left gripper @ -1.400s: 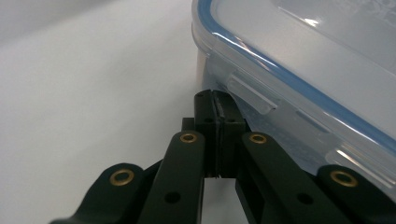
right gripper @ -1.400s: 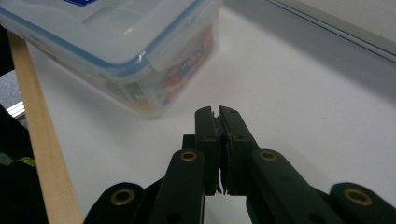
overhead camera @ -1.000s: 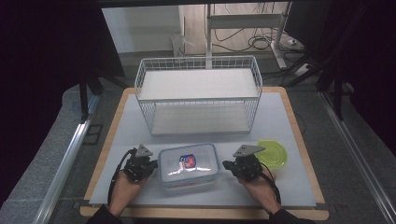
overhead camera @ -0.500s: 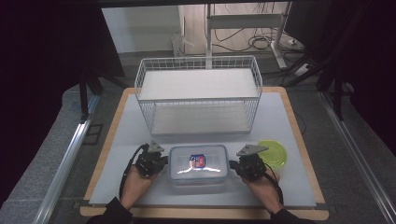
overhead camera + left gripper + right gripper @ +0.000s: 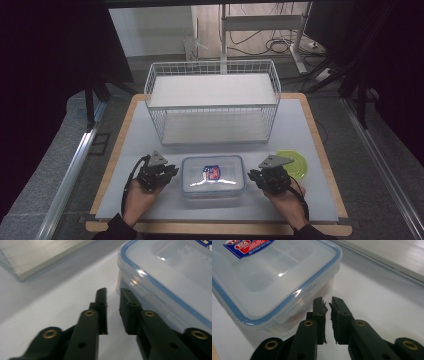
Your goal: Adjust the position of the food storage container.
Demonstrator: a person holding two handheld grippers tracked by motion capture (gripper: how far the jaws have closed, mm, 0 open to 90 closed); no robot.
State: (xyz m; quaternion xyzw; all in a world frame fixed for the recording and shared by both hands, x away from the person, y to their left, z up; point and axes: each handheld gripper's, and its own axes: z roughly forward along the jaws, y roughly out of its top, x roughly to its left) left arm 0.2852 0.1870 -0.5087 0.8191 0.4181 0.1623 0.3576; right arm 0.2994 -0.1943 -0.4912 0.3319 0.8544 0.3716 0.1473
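The left tongs (image 5: pixel 172 171) and right tongs (image 5: pixel 251 175) flank the box (image 5: pixel 213 176) near the table's (image 5: pixel 320 200) front edge; both have just been opening, narrowly parted, gripping nothing. The box looks set down and released, its lid on, with something red dimly inside. The wire rack (image 5: pixel 212 102) behind appears empty; a green lid (image 5: pixel 296 164) lies toward the right edge.

Both forearms come in over the table's near edge. The left gripper (image 5: pixel 167 172) and right gripper (image 5: pixel 256 176) point inward, jaws just parted a narrow crack, seemingly holding nothing.
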